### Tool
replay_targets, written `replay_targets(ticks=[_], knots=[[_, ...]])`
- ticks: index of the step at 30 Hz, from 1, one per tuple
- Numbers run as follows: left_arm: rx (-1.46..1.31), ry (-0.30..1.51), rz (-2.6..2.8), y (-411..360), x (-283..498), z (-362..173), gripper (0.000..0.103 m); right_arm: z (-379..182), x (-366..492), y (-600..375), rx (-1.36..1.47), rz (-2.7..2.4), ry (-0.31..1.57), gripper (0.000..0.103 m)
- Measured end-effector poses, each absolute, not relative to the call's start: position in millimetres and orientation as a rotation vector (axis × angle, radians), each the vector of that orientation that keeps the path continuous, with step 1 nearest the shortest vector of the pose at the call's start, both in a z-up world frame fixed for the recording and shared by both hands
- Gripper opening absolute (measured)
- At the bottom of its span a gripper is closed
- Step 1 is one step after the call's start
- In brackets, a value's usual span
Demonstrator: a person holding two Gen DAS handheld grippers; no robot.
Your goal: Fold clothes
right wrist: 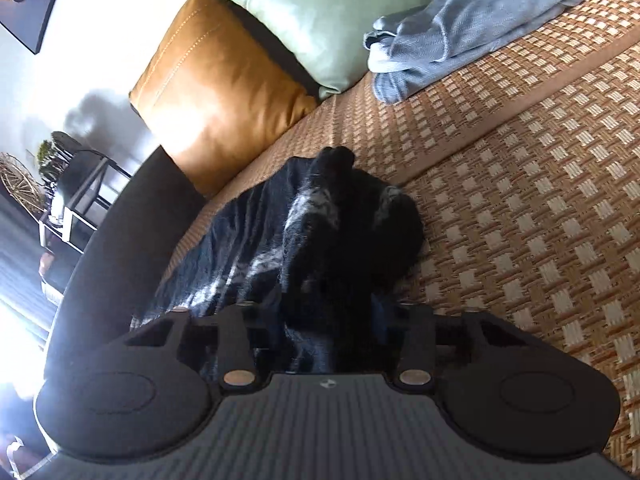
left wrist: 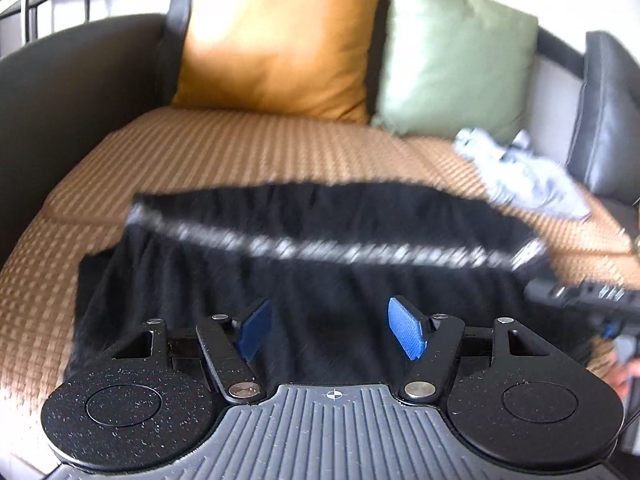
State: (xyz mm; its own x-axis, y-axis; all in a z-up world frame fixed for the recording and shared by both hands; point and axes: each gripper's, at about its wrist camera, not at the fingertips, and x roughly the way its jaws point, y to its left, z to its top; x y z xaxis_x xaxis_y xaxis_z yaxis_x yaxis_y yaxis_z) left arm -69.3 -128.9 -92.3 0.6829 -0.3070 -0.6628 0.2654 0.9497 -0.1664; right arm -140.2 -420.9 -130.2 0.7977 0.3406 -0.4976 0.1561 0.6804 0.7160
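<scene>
A black garment (left wrist: 320, 240) with a white patterned band lies across the woven sofa mat (left wrist: 200, 152), blurred by motion. My left gripper (left wrist: 330, 330) is open just above the garment's near part, its blue pads (left wrist: 406, 332) apart and empty. My right gripper (right wrist: 328, 312) is shut on the black garment (right wrist: 320, 220), which bunches between its fingers and hides the pads. The right gripper also shows in the left wrist view (left wrist: 584, 292) at the garment's right end.
An orange cushion (left wrist: 276, 36) and a green cushion (left wrist: 452, 52) lean on the sofa back. A crumpled light blue garment (left wrist: 520, 172) lies at the right, also in the right wrist view (right wrist: 460, 24). A dark armrest (left wrist: 72, 92) is left.
</scene>
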Motion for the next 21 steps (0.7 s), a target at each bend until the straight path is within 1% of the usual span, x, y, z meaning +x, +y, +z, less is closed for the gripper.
replay_targets(ticks=[2, 5, 7, 9, 11, 12, 13, 16, 19, 20, 21], knots=[[-0.091, 0.759, -0.362, -135, -62, -95, 0.076, -134, -143, -427, 0.869, 0.120, 0.647, 0.037], [-0.129, 0.820, -0.395, -141, -48, -112, 0.067, -134, -144, -427, 0.873, 0.124, 0.642, 0.037], [-0.111, 0.858, -0.385, -145, -43, -132, 0.066, -134, -143, -425, 0.870, 0.120, 0.639, 0.037], [-0.052, 0.822, -0.400, -147, -47, -143, 0.063, -134, -142, -424, 0.869, 0.117, 0.636, 0.037], [0.027, 0.800, -0.402, -154, -53, -145, 0.063, -134, -142, -424, 0.867, 0.114, 0.633, 0.037], [0.041, 0.797, -0.400, -156, -53, -146, 0.063, -134, -142, -423, 0.865, 0.109, 0.633, 0.034], [0.050, 0.794, -0.398, -158, -53, -147, 0.063, -135, -141, -423, 0.863, 0.103, 0.637, 0.029], [0.028, 0.785, -0.400, -155, -53, -148, 0.063, -133, -138, -426, 0.895, 0.089, 0.661, 0.020], [0.021, 0.768, -0.415, -152, -56, -148, 0.067, -119, -136, -429, 0.949, 0.072, 0.685, 0.016], [0.008, 0.770, -0.426, -149, -55, -146, 0.069, -103, -133, -424, 0.933, 0.082, 0.680, 0.016], [-0.042, 0.766, -0.429, -138, -57, -140, 0.069, -81, -128, -416, 0.896, 0.102, 0.667, 0.015]])
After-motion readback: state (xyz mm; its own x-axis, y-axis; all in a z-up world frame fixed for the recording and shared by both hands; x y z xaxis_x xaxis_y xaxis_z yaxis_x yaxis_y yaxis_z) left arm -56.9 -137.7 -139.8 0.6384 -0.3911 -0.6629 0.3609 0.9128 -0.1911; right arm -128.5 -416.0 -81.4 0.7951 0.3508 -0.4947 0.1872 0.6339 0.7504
